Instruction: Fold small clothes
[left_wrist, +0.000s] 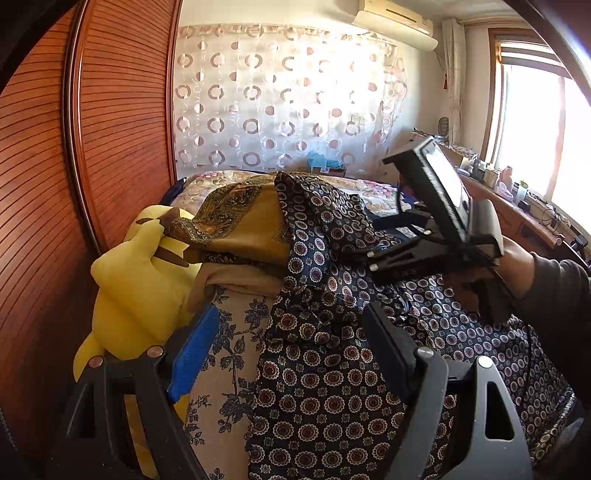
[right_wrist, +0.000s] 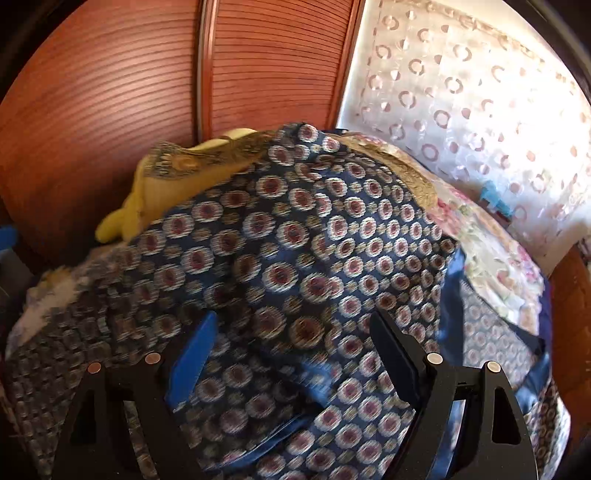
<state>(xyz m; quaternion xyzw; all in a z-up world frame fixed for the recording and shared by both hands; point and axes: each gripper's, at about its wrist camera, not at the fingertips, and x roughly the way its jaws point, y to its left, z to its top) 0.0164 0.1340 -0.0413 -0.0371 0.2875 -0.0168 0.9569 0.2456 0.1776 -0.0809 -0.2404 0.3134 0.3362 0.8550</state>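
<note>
A dark blue cloth with round red and white medallions (left_wrist: 325, 373) lies rumpled over the bed, draped up onto a heap. It fills the right wrist view (right_wrist: 295, 258), blurred. My left gripper (left_wrist: 288, 332) is open just above the cloth, with nothing between its blue pad (left_wrist: 195, 354) and black finger (left_wrist: 388, 347). My right gripper (right_wrist: 291, 336) is open over the cloth. It also shows in the left wrist view (left_wrist: 373, 260), held by a hand at the right, fingers near a raised fold.
A yellow paisley cloth (left_wrist: 243, 221) lies on the heap behind. A yellow plush toy (left_wrist: 140, 288) leans at the left by the wooden wardrobe (left_wrist: 74, 147). A floral bedsheet (left_wrist: 236, 332) shows beneath. A cluttered window ledge (left_wrist: 517, 199) is at the right.
</note>
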